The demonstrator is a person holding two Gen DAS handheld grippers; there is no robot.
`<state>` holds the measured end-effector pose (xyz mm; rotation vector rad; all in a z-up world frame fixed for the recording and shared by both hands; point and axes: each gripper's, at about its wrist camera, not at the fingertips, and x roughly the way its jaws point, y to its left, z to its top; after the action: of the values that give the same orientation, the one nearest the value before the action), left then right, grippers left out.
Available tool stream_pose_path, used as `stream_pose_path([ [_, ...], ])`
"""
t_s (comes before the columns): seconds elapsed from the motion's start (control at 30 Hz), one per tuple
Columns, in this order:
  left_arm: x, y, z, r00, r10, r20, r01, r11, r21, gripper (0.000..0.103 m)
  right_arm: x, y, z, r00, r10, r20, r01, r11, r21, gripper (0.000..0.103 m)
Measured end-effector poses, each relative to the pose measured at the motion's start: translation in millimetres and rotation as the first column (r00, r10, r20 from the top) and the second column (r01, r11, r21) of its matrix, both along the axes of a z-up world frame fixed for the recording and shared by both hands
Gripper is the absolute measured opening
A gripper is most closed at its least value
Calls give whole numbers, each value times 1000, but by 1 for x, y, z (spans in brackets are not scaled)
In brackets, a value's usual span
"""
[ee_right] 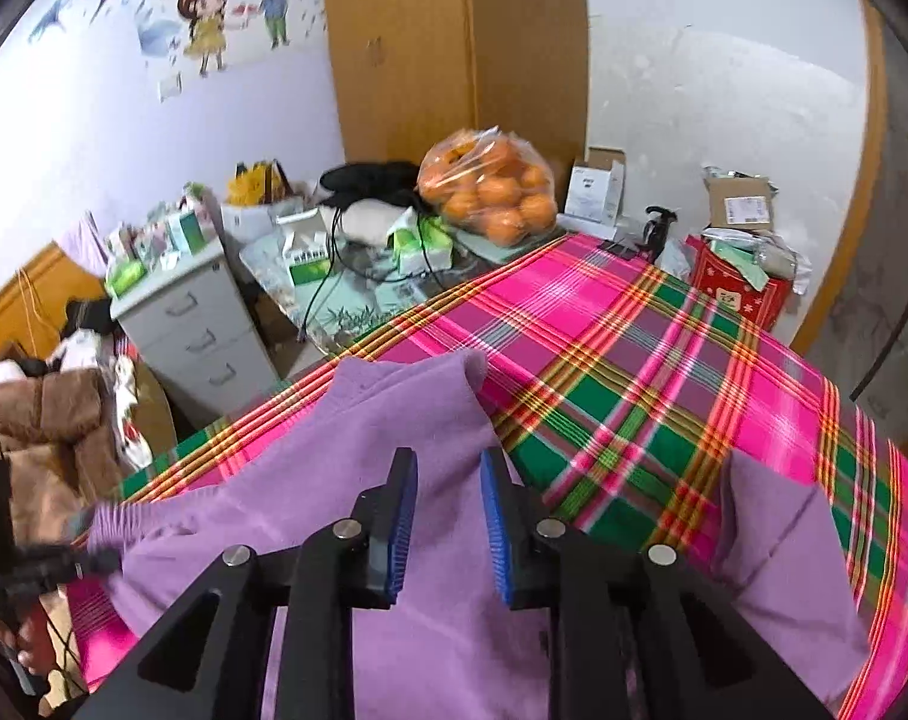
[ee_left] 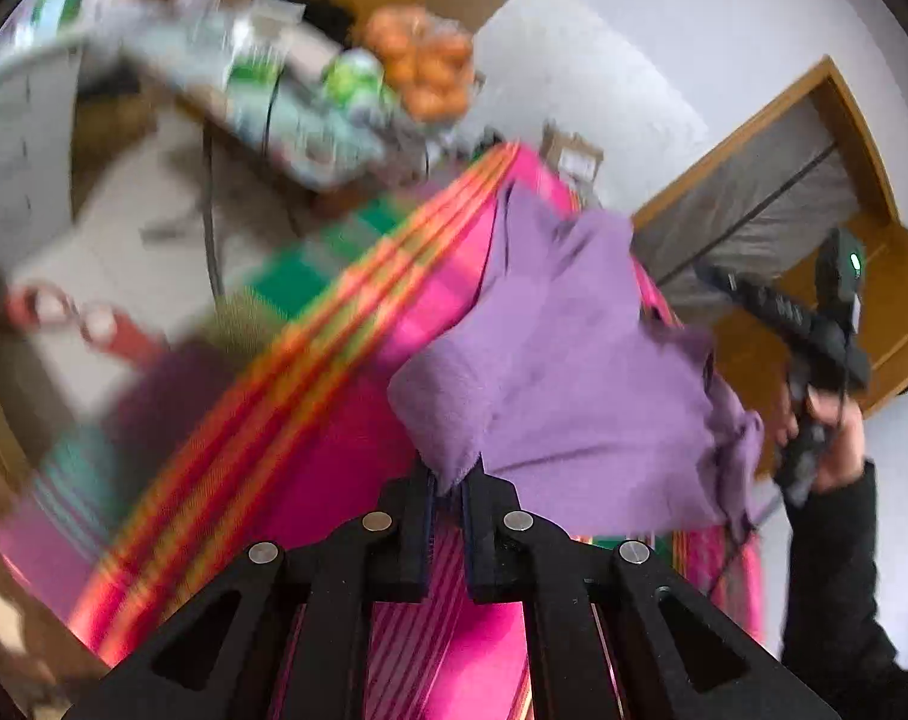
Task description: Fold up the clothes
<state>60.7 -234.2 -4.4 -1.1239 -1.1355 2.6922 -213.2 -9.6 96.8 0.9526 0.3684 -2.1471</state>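
A purple garment (ee_left: 574, 360) lies partly lifted over a pink, green and orange plaid cloth (ee_left: 346, 360). My left gripper (ee_left: 448, 480) is shut on an edge of it, with fabric pinched between the pads. At the right of the left wrist view, a hand holds my right gripper (ee_left: 814, 336) beyond the garment. In the right wrist view the purple garment (ee_right: 394, 420) spreads under my right gripper (ee_right: 448, 468), whose blue pads stand apart with nothing pinched. A sleeve (ee_right: 778, 570) lies to the right on the plaid cloth (ee_right: 664, 360). The left gripper (ee_right: 94, 558) shows blurred at the left, at the ribbed hem.
Behind the plaid surface are a bag of oranges (ee_right: 490, 186), small boxes and cables on a side table, a grey drawer cabinet (ee_right: 196, 330) and a red box (ee_right: 736, 294). A brown coat (ee_right: 46, 420) is piled at the left. A wooden wardrobe (ee_right: 406, 48) stands against the wall.
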Motion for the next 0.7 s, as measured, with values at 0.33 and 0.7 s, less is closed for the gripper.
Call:
stream_pose_path([
  [0.33,-3,0,11,1000,6,-27,-6,1000,-27,16,-25,-101,-26,965,258,-35,-248,952,182,35],
  [0.7,-15,-5,8,1000,11,-23,-11,1000,-1,18,-54,-142,-74,919,385,87,-392,864,315,46],
])
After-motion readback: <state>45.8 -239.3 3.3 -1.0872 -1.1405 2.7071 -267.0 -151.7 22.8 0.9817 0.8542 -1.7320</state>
